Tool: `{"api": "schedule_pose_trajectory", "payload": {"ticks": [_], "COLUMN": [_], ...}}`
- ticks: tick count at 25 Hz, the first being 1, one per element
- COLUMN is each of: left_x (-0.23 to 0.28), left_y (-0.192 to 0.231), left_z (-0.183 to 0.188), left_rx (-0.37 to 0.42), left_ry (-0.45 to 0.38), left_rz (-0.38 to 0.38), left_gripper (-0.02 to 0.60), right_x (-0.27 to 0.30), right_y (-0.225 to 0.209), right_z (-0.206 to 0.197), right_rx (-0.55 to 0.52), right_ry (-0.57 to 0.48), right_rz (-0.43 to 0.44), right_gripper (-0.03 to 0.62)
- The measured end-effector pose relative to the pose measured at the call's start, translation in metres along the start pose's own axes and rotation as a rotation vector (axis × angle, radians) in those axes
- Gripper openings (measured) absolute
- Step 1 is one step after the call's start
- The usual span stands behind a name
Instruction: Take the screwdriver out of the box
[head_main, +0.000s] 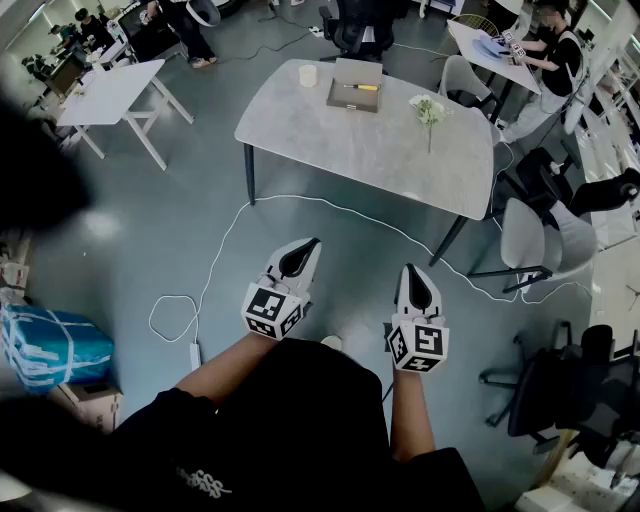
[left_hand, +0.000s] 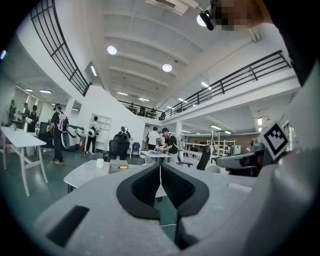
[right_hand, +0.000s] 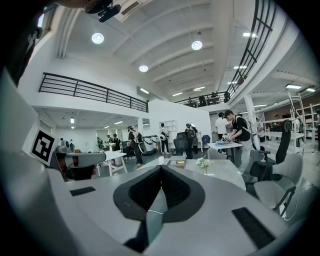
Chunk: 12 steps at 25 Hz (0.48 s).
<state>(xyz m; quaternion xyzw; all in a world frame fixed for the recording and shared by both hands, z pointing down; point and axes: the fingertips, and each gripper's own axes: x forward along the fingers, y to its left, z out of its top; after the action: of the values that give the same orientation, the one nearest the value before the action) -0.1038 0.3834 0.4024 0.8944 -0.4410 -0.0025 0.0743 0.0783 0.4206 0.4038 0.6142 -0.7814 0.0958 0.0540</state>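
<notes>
A shallow brown box (head_main: 354, 86) lies open on the far side of the grey table (head_main: 370, 140), with a yellow-handled screwdriver (head_main: 362, 87) inside it. Both grippers hover over the floor, well short of the table. My left gripper (head_main: 311, 244) is shut and empty, its tips meeting in the left gripper view (left_hand: 160, 167); there the box (left_hand: 119, 165) is small and far ahead. My right gripper (head_main: 411, 269) also has its jaws together with nothing held (right_hand: 160, 169), and the box (right_hand: 176, 161) lies beyond it on the table.
A white cup (head_main: 308, 75) and a small flower (head_main: 428, 110) share the table. A white cable (head_main: 300, 202) snakes over the floor to a power strip (head_main: 195, 355). Chairs (head_main: 530, 240) stand at the right, a white table (head_main: 110, 90) at the left, blue packages (head_main: 55, 345) nearby.
</notes>
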Motion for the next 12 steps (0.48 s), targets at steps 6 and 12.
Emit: {"api": "schedule_pose_trajectory", "payload": {"ticks": [6,12], "left_x": [-0.003,-0.015], "left_y": [0.015,0.023], "left_z": [-0.012,-0.012], "left_rx": [-0.002,0.009], "left_ry": [0.006,0.026], "left_rz": [0.050,0.103], "left_gripper": [0.018,0.018], "right_x": [0.000,0.010], "right_y": [0.001,0.018], "right_z": [-0.015,-0.020], "right_rx": [0.085,0.065], "right_ry": [-0.012,0.000], "right_rz": [0.044,0.126], "right_gripper": [0.012,0.012]}}
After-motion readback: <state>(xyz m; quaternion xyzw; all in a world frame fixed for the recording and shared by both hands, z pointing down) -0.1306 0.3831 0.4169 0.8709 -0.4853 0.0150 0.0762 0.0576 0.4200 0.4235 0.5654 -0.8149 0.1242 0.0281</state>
